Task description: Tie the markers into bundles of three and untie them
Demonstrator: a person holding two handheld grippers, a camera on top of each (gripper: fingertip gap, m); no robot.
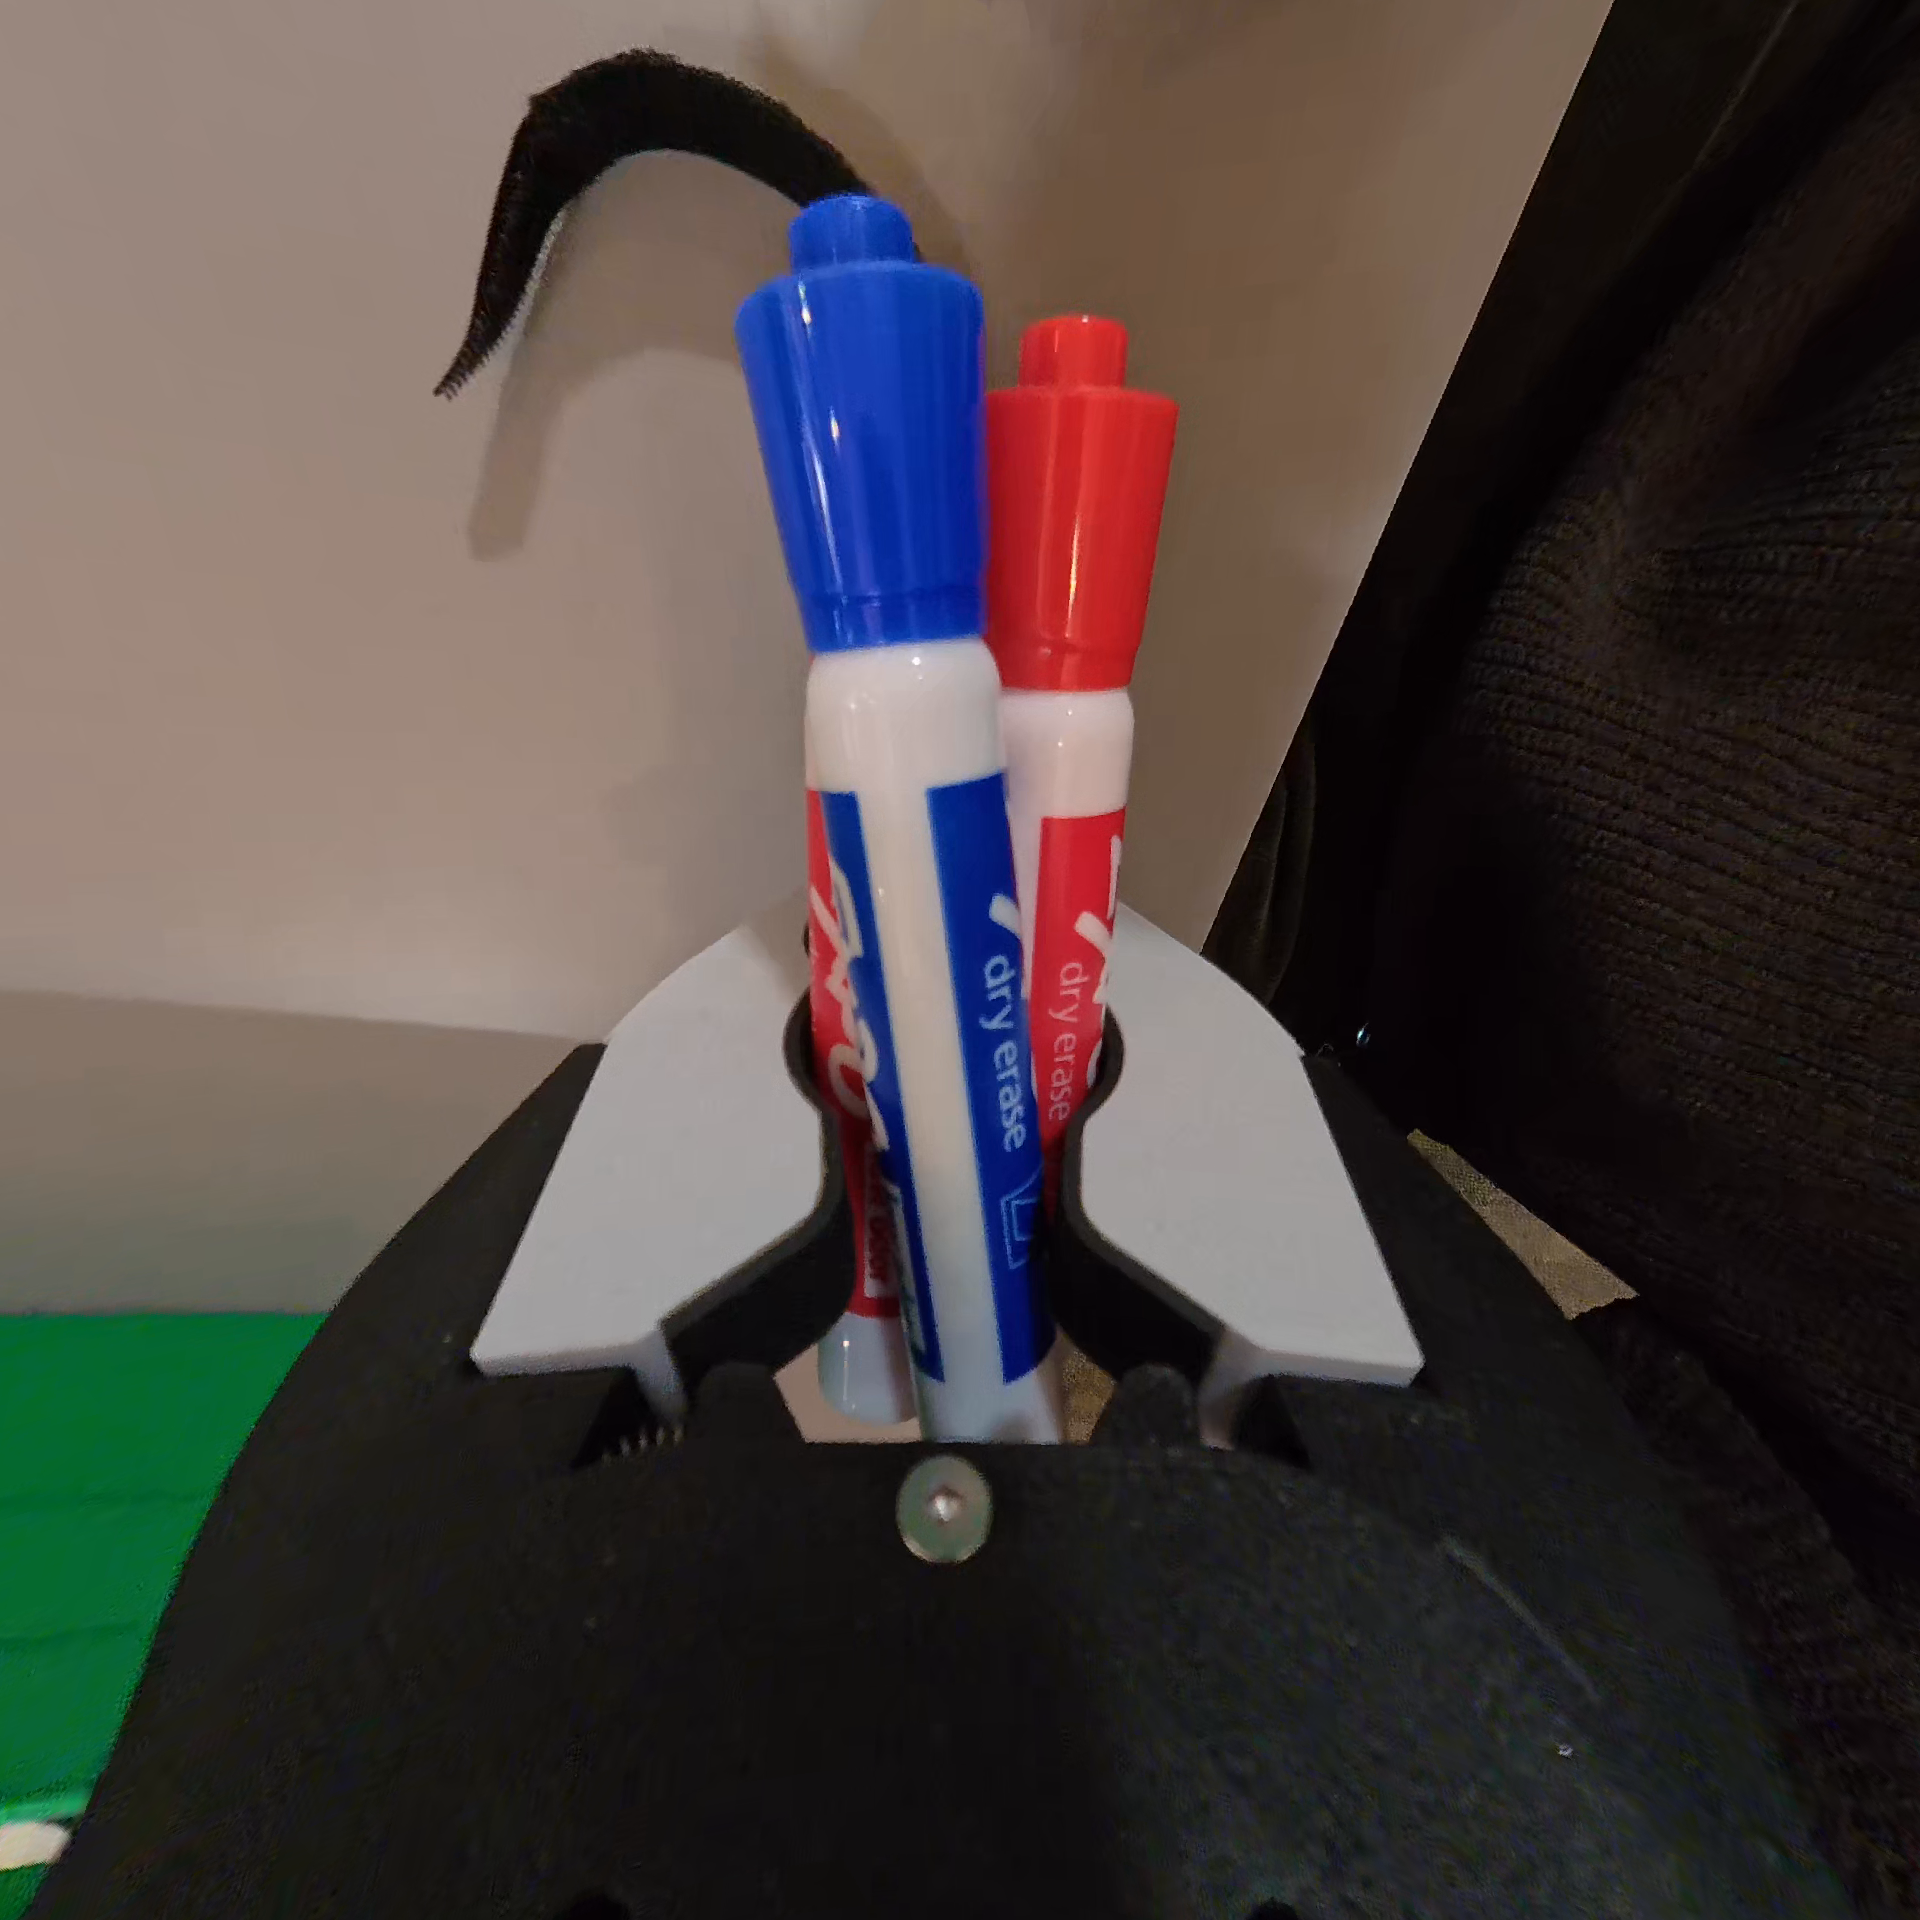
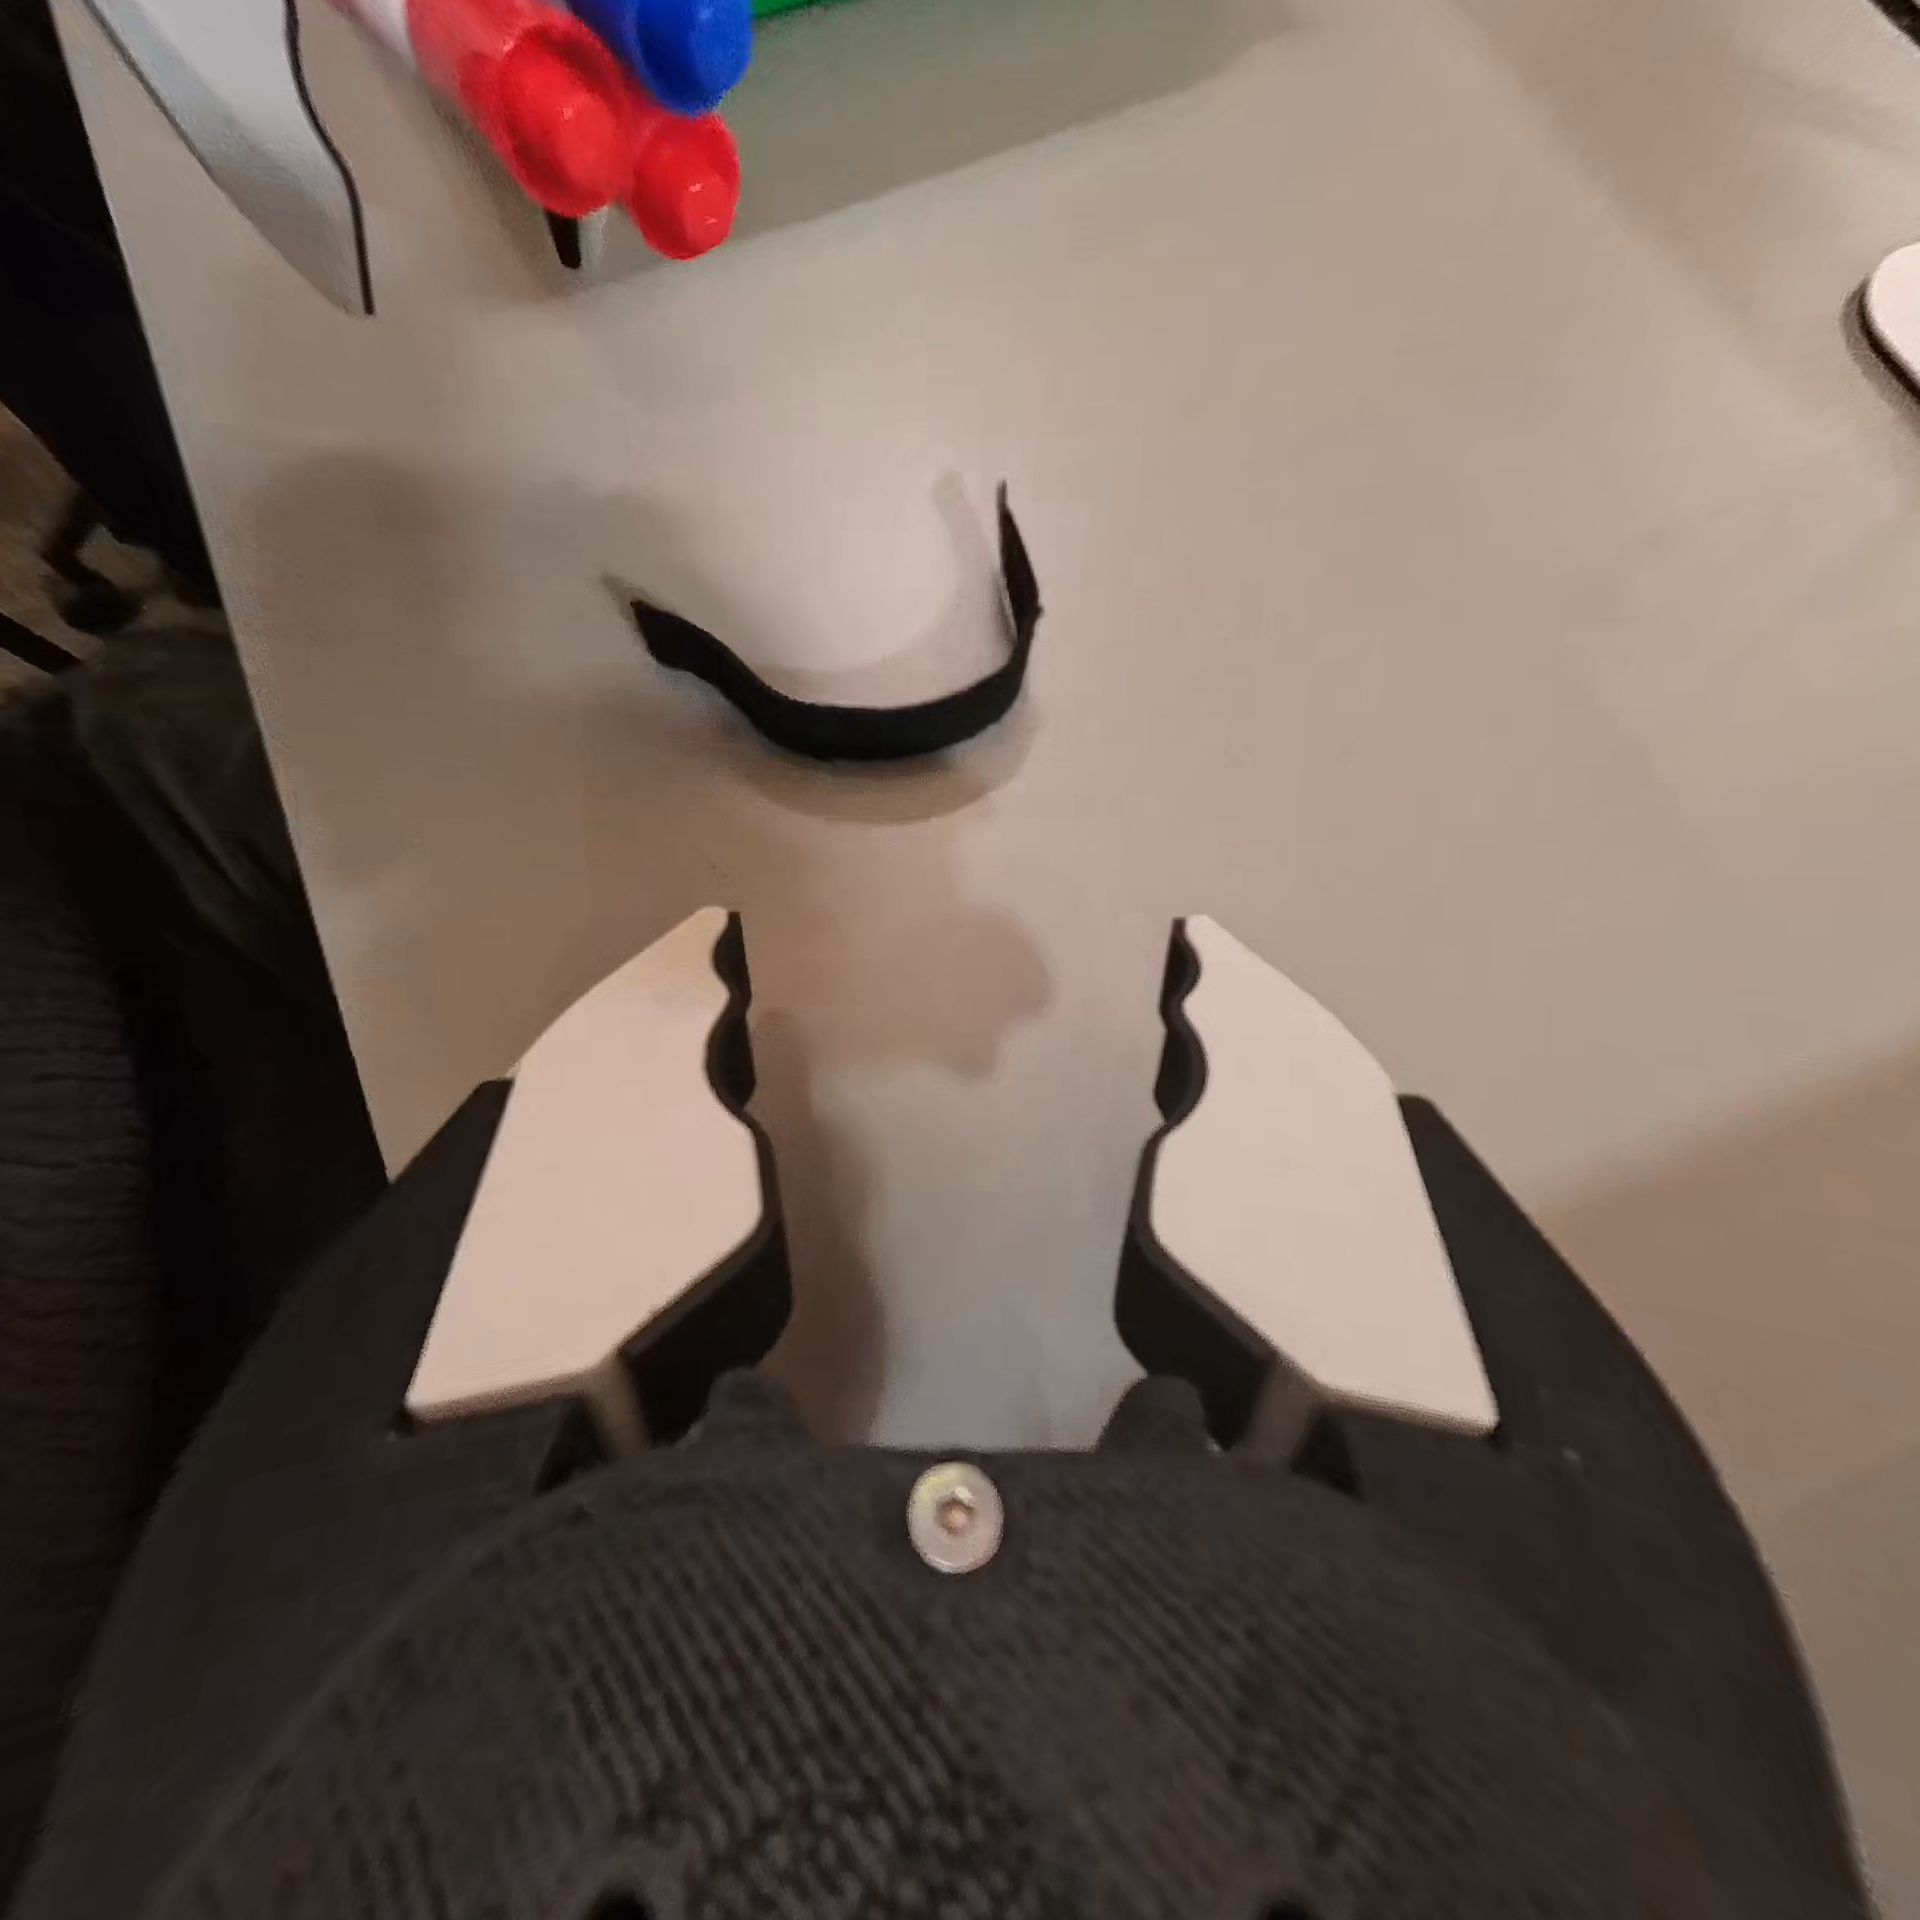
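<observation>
Markers fill the left gripper [image 1: 951, 1049]: its two grey fingers [image 1: 665, 1174] pinch a bundle of dry-erase pens between their black notched pads. The blue marker [image 1: 904, 810] lies on top, running forward along the fingers with its cap well beyond the tips. A red marker [image 1: 1075, 644] sits just to its right, touching it, its cap a little shorter in reach. A second red barrel [image 1: 847, 1049] peeks out at the left under the blue one; how far forward it goes is hidden. Beyond the blue cap a black hook-and-loop strap [image 1: 623, 135] curls on the pale desk [image 1: 312, 623]. Green matting [image 1: 125, 1507] shows at lower left, and dark knitted fabric [image 1: 1662, 727] fills the right side.

In the right wrist view the right gripper [image 2: 956, 935] hangs over the same desk [image 2: 1351, 623] with its fingers [image 2: 623, 1195] spread wide and nothing between them. The strap [image 2: 862, 717] lies ahead of the fingertips, clear of them, bent into a shallow curve with one end standing up. Farther off at top left, the capped ends of the bundle show: two red caps [image 2: 613, 135] and a blue cap [image 2: 686, 42], close together, with a grey finger of the other gripper [image 2: 260, 156] beside them. A white object with a dark rim [image 2: 1886, 322] sits at the right edge, cut off by the frame.
</observation>
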